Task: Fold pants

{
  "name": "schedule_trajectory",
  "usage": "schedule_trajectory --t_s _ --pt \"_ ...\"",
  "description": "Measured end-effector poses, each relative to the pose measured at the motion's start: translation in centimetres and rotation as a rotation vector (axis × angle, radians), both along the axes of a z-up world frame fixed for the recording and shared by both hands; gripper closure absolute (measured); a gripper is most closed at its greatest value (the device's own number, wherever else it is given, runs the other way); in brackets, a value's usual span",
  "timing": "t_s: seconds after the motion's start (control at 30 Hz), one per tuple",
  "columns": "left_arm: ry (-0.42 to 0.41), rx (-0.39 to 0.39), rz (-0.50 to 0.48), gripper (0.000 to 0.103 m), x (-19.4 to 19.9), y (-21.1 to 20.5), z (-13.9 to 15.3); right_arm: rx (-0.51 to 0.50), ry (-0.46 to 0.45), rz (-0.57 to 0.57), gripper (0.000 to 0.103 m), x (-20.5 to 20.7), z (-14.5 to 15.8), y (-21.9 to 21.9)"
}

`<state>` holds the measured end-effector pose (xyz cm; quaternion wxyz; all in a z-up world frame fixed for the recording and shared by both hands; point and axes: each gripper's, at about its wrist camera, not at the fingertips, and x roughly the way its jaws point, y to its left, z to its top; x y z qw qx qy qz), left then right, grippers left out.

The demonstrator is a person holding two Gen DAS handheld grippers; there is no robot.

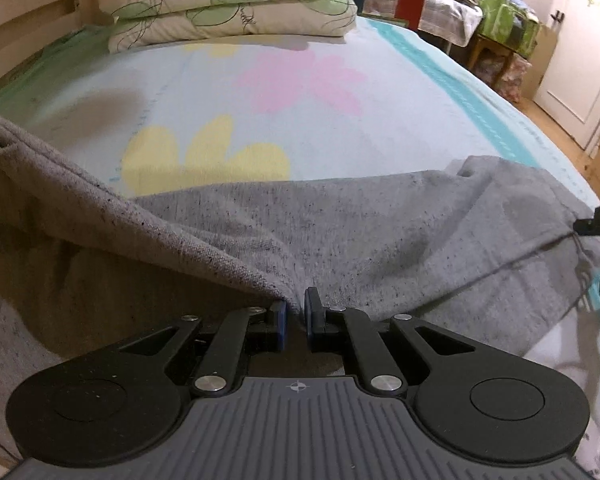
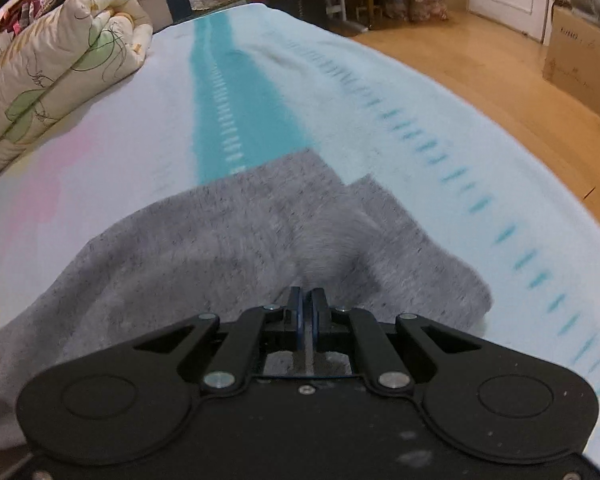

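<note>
While both my left gripper and right gripper pinch the grey knit pants, I'd carry both edges level, keeping them taut over the flowered bedsheet.

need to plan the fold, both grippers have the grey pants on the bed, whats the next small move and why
Probably carry both pinched edges together across the bed. The left hand-held gripper and right hand-held gripper are each shut on the grey knit pants, which lie creased on the flowered pale blue bedsheet.
</note>
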<state>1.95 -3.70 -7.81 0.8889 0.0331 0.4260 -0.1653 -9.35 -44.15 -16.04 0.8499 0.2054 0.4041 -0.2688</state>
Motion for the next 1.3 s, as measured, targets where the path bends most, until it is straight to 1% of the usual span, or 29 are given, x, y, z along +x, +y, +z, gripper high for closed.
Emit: schedule_trajectory --t_s 0.07,0.1,0.17,0.23,0.47,0.5,0.57,0.63,0.67,0.73,0.77,0.8,0.83,0.87,0.93,1.03,1.07,1.1,1.17,1.3 --pt "0.003 0.001 0.007 0.095 0.1 -0.1 0.0 -0.009 -0.013 -0.017 0.091 -0.1 -0.1 -0.2" --pt "0.006 0.000 0.008 0.095 0.2 -0.1 0.0 -0.009 -0.015 -0.031 0.080 -0.1 -0.2 -0.3" --pt "0.008 0.002 0.006 0.095 0.4 -0.1 -0.1 0.004 -0.012 -0.054 0.072 -0.6 -0.4 -0.4" --pt "0.009 0.005 0.004 0.095 0.3 0.1 -0.2 0.003 -0.015 -0.078 0.072 -0.7 -0.6 -0.6" --pt "0.024 0.009 0.013 0.095 0.4 0.0 -0.6 0.031 -0.073 -0.102 0.068 0.1 -0.8 -2.0" --pt "0.021 0.008 0.014 0.095 0.5 0.0 -0.5 0.041 -0.082 -0.110 0.077 0.3 -0.9 -2.2" --pt "-0.022 0.011 0.024 0.095 0.3 0.1 0.2 0.037 -0.093 -0.085 0.095 0.8 -0.4 -2.1" --pt "-0.106 0.011 0.029 0.095 -0.3 0.2 1.8 -0.025 -0.114 -0.028 0.096 1.6 1.3 -1.1" --pt "-0.154 0.004 0.025 0.095 -0.7 0.3 2.8 -0.061 -0.142 0.006 0.096 1.8 2.5 -0.6" --pt "-0.247 0.004 0.003 0.095 -1.8 0.5 4.6 -0.147 -0.225 0.066 0.096 1.6 6.0 0.8" --pt "-0.268 0.006 -0.011 0.095 -2.3 0.6 4.9 -0.170 -0.266 0.076 0.096 1.1 7.5 1.2" --pt "-0.273 0.006 -0.022 0.095 -2.7 0.8 5.0 -0.182 -0.290 0.070 0.096 0.7 8.5 1.4" --pt "-0.253 -0.001 -0.036 0.095 -3.0 0.9 4.7 -0.188 -0.299 0.052 0.096 0.1 9.2 1.3" --pt "-0.210 -0.001 -0.054 0.095 -3.2 1.1 4.0 -0.188 -0.287 0.026 0.096 -0.5 9.4 1.1" --pt "-0.131 0.020 -0.080 0.095 -3.5 1.0 2.3 -0.170 -0.222 -0.020 0.096 -1.5 8.1 0.4" --pt "-0.047 0.053 -0.125 0.095 -4.0 0.6 0.0 -0.090 -0.069 -0.061 0.096 -2.0 4.0 -1.0" --pt "-0.030 0.059 -0.135 0.095 -4.2 0.4 -0.5 -0.073 -0.025 -0.067 0.096 -2.0 2.5 -1.3" --pt "-0.023 0.059 -0.143 0.095 -4.3 0.3 -0.7 -0.075 0.000 -0.073 0.096 -2.0 1.7 -1.3" --pt "-0.031 0.052 -0.165 0.095 -4.7 0.0 -0.5 -0.074 0.011 -0.089 0.096 -2.1 0.9 -1.2" --pt "-0.047 0.054 -0.208 0.095 -5.0 -0.8 -0.3 -0.102 -0.013 -0.071 0.096 -1.9 1.7 -0.9"
